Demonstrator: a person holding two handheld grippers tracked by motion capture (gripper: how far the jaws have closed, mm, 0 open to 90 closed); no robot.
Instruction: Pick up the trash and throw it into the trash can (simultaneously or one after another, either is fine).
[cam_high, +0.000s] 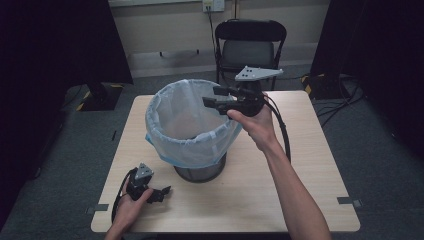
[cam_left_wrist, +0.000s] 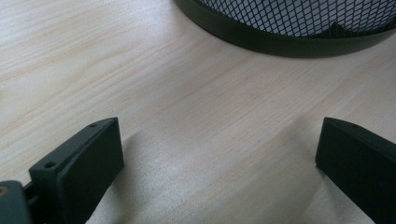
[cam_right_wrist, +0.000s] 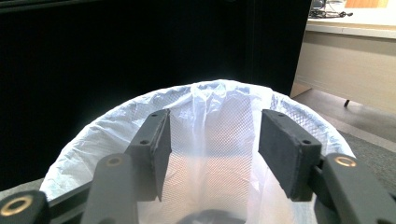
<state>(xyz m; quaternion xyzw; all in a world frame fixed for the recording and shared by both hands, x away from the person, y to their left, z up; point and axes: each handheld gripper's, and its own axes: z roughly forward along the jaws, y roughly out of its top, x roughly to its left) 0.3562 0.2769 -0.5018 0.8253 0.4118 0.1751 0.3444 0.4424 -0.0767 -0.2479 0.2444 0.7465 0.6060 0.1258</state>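
Your right gripper (cam_high: 214, 97) hangs over the near-right rim of the mesh waste bin (cam_high: 200, 170), jaws spread and empty, pointing across the mouth. The translucent bin liner (cam_high: 187, 145) sits folded over the rim all round; in the right gripper view it lies ahead of and below the fingertips (cam_right_wrist: 156, 140), sagging into the basket, nothing pinched.

Your left gripper (cam_high: 161, 192) rests low on the table (cam_high: 310, 165), jaws wide apart, nothing between them. The bin's black base ring (cam_left_wrist: 280, 42) stands just beyond its fingers (cam_left_wrist: 93, 154), apart from them.

Judgement: the work is on the liner at the rim, whether seating it or lifting it out I cannot tell. Drop the right fingers so one pad goes inside the film and one outside, then close on the folded edge alone, not the wire. Bring the left fingers against the base to stop the light bin sliding or tipping. Pull gently; thin film tears easily
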